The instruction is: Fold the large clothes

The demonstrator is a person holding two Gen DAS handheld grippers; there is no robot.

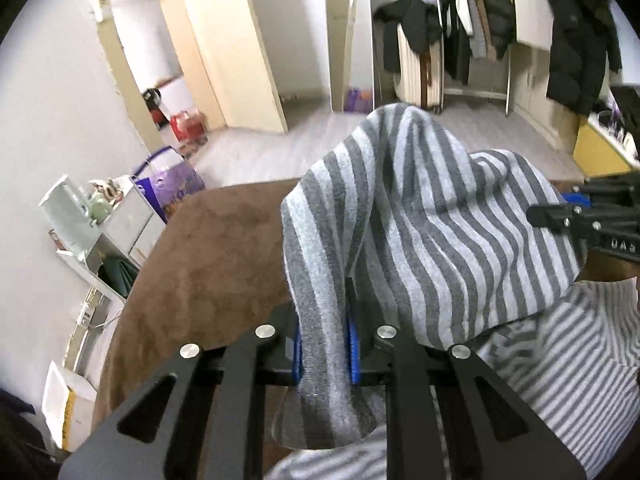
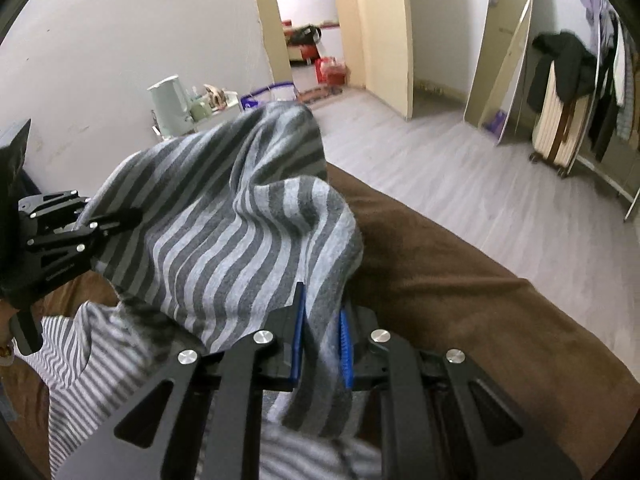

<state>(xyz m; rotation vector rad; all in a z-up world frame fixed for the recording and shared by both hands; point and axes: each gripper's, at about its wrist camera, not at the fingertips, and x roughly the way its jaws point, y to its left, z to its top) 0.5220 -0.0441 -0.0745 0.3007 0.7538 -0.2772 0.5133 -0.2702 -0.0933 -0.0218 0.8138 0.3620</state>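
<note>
Two hand-held grippers hold one garment between them, and we take the scene from left to right. Farthest left in the left wrist view we see a pale green kettle (image 1: 70, 216) on a small white stand by the wall, with a purple bag (image 1: 172, 190) just beside it on the floor. Next comes the brown surface (image 1: 216, 248), its fuzzy cover bare on this side. Over it hangs the grey striped garment (image 1: 420, 224), lifted into a loose peak, with its lower part lying flat on the surface toward us. The left hand-held gripper (image 1: 326, 346) is clamped on a bunched fold of that striped cloth, which passes between its blue pads (image 1: 353, 354) and spills out toward the camera. At the right edge of that view the other tool reaches into the fabric.

In the right wrist view, the right hand-held gripper (image 2: 322, 340) likewise pinches a fold of the striped garment (image 2: 224, 224), the cloth squeezed between its blue pads (image 2: 345, 354). Right of it the brown surface (image 2: 460, 292) lies bare. Beyond, on the grey floor, stands a cream suitcase (image 2: 554, 140) with a dark jacket (image 2: 564, 66) draped over its top.
</note>
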